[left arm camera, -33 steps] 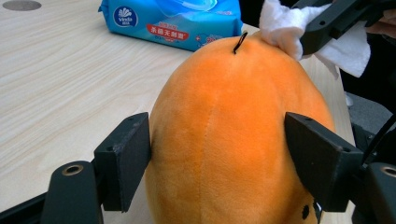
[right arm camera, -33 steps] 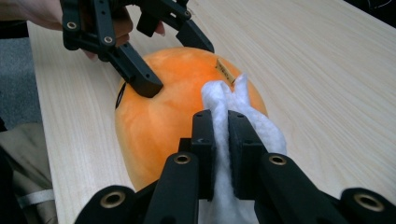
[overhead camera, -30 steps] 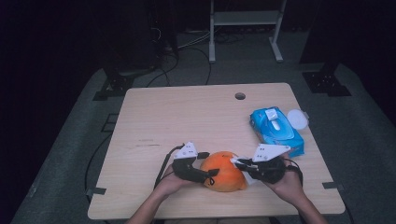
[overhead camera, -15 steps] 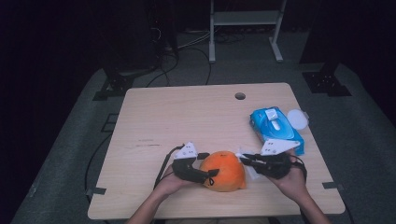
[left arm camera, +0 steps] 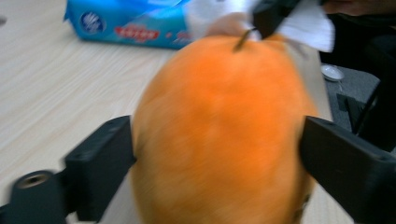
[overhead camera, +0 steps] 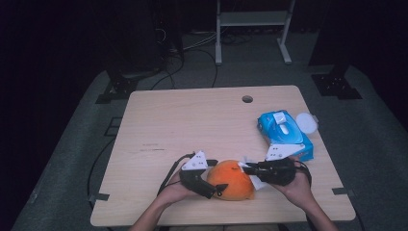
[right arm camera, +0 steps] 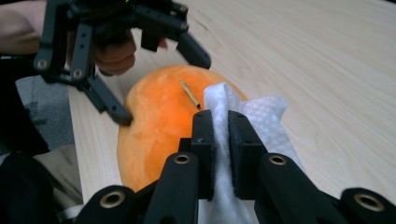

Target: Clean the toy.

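Note:
A round orange fruit [overhead camera: 231, 179] with a short brown stem lies near the table's front edge. My left gripper [overhead camera: 219, 178] comes at it from the left. Its jaws have just been opening and stand wide on either side of the fruit [left arm camera: 219, 130], open, with the fruit between them. My right gripper [overhead camera: 245, 168] reaches in from the right, shut on a white wipe [right arm camera: 261, 112]. The wipe lies against the fruit [right arm camera: 159, 121] beside the stem. In the right gripper view my right gripper [right arm camera: 220, 126] pinches the wipe tightly.
A blue pack of wet wipes [overhead camera: 284, 134] lies at the table's right side, a round white lid [overhead camera: 306, 122] beside it. The wooden table [overhead camera: 192, 125] has a small hole [overhead camera: 247, 99] near its far edge. Dark floor, cables and stands surround it.
The left gripper's jaws stand a little wider around the fruit than before. Both hands have stayed nearly in place, the right one still holding the wipe on the fruit.

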The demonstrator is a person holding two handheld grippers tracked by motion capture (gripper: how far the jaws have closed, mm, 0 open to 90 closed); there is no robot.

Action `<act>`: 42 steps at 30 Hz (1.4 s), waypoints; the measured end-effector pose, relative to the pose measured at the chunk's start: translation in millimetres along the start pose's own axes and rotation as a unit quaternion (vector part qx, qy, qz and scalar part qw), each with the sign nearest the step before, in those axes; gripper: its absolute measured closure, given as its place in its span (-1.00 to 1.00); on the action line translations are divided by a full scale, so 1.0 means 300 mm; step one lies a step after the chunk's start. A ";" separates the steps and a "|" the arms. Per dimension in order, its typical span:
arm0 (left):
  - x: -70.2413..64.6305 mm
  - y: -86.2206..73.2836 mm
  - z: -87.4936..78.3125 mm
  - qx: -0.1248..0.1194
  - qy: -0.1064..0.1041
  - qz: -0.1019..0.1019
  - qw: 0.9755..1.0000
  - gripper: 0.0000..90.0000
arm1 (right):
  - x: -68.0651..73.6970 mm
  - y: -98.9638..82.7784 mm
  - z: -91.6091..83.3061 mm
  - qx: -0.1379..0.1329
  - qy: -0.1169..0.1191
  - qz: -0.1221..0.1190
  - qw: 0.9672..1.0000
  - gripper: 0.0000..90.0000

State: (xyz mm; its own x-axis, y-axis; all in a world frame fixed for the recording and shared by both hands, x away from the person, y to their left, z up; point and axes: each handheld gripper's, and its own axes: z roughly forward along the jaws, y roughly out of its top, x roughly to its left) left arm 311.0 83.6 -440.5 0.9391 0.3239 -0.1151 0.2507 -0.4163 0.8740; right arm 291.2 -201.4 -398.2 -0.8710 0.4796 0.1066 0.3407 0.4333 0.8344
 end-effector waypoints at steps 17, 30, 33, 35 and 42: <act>-0.017 0.014 0.013 -0.026 0.040 0.023 0.999 -0.63 | -0.076 -0.024 -0.007 -0.021 -0.010 0.052 0.998 0.80; -0.014 -0.007 0.005 0.003 0.033 0.038 0.999 -0.42 | -0.039 0.000 0.006 -0.016 -0.006 0.030 0.999 0.80; 0.001 -0.015 -0.001 0.003 0.028 0.026 0.999 -0.43 | -0.069 -0.024 -0.003 -0.008 -0.015 0.043 0.999 0.80; 0.000 -0.016 -0.001 0.002 0.028 0.026 0.999 -0.43 | -0.076 -0.034 -0.007 -0.004 -0.020 0.050 0.999 0.80; -0.032 0.005 0.013 0.012 0.039 0.051 0.998 -0.46 | -0.037 0.003 -0.005 -0.024 0.006 0.042 0.999 0.80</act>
State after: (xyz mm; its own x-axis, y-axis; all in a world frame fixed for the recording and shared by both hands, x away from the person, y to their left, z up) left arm 303.2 76.7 -440.0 0.9393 0.3428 0.0124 0.1600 -0.4700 0.8680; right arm 300.7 -207.6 -397.8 -0.8442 0.5031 0.1849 0.3962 0.3536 0.8473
